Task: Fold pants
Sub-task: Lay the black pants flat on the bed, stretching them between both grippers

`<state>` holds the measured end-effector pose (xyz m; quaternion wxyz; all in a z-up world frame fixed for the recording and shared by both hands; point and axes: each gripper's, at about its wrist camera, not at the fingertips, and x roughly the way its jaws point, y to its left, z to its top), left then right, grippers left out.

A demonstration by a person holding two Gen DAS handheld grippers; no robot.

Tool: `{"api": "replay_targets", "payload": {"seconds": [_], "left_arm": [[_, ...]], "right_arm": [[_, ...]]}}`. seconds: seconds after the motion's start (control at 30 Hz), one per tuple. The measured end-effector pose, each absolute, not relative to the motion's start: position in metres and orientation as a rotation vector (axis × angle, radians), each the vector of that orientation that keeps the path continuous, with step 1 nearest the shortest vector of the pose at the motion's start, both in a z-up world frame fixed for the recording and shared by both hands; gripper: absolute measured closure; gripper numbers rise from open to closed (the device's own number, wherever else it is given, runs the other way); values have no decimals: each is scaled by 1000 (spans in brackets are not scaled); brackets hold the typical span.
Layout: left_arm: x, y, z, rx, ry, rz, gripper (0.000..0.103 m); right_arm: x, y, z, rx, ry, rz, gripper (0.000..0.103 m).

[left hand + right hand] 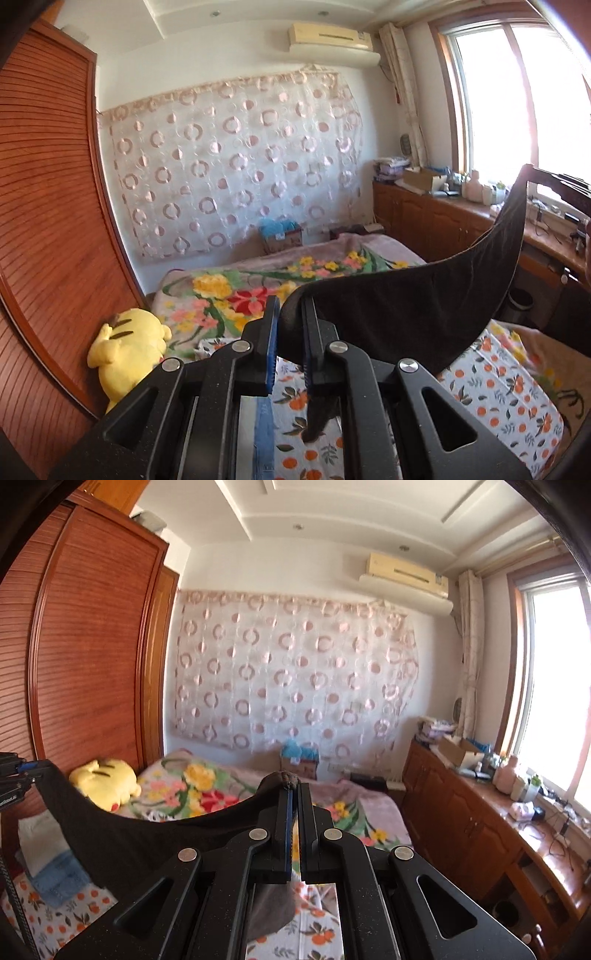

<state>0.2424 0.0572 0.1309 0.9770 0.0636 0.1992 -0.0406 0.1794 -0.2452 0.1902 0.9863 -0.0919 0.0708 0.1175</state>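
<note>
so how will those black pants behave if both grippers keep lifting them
Probably floppy: the black pants sag in a curve between the left gripper and the right gripper. Likely light, since thin pinches hold them up. The loose end may swing over the bed.

Left gripper, matte black angular linkage arms, round silver pivot screws, blue ridged pads lining both fingers, right gripper the same build and colours
</note>
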Motion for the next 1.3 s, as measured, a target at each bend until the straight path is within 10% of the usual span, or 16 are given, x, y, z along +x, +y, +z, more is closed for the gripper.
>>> {"api": "replay_targets", "payload": {"seconds": [0.53, 1.3], "left_arm": [[175, 25, -45, 197, 655, -176, 91], [102, 24, -88, 138, 720, -204, 91]], "right_arm": [[113, -295, -23, -76, 543, 329, 101], [59, -324, -66, -75, 659, 374, 101]]}}
